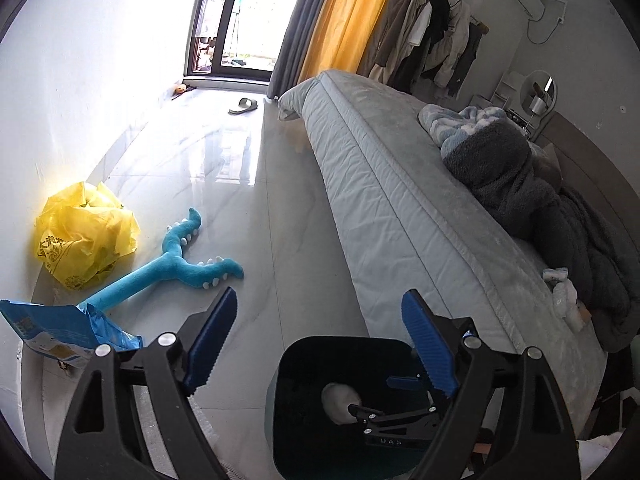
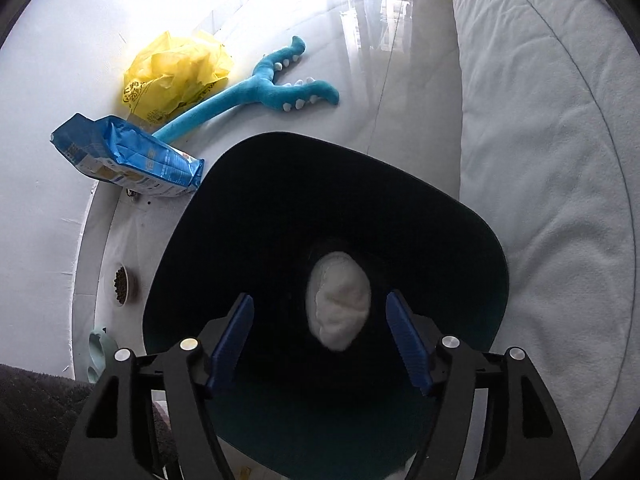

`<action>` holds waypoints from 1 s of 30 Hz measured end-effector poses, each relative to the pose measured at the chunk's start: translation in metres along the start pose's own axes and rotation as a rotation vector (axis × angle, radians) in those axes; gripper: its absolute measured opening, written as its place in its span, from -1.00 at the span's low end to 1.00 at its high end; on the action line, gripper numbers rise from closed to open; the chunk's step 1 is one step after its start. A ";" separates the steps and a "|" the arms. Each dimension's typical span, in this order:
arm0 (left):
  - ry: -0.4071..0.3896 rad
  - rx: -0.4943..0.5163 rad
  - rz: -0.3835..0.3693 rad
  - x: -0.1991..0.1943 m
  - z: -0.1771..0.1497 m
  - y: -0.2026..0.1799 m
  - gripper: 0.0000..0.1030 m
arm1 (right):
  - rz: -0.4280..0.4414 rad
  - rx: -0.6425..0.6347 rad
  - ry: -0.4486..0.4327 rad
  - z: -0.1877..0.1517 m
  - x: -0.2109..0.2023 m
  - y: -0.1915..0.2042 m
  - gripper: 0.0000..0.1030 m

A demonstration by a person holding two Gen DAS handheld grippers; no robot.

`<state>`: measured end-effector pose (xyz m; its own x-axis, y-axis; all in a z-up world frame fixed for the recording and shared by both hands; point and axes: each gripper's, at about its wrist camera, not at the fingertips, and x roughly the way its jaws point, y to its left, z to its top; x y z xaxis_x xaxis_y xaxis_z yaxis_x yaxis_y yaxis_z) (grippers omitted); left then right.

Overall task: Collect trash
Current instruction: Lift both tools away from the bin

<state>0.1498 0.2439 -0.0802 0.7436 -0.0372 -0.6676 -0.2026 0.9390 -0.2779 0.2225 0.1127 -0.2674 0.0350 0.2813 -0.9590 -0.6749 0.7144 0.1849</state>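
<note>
Bedroom floor (image 1: 280, 208) of glossy pale tile runs along the bed (image 1: 400, 200), with a dark bin (image 2: 224, 216) standing near. Far left lie a yellow bag (image 2: 176, 76), a blue pouch (image 2: 128, 156) and a plush toy (image 2: 272, 84). A white wad (image 2: 340, 304), likely tissue, sits inside the bin: light, soft, crushable, best pinched across its middle. Right tool (image 2: 320, 340) hangs wide open and empty above it; left tool (image 1: 320, 340) is likewise spread, holding nothing.

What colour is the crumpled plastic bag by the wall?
Yellow with dark print, the plastic bag shows best in the left wrist view.
</note>
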 end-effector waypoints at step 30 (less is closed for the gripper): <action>-0.151 0.100 -0.047 -0.029 0.031 -0.102 0.80 | 0.010 -0.049 -0.386 -0.035 -0.161 -0.039 0.66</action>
<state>0.1682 0.1594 -0.0110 0.8393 -0.0376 -0.5424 -0.1063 0.9670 -0.2315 0.2173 0.0170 -0.1281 0.2967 0.5149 -0.8043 -0.7108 0.6815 0.1741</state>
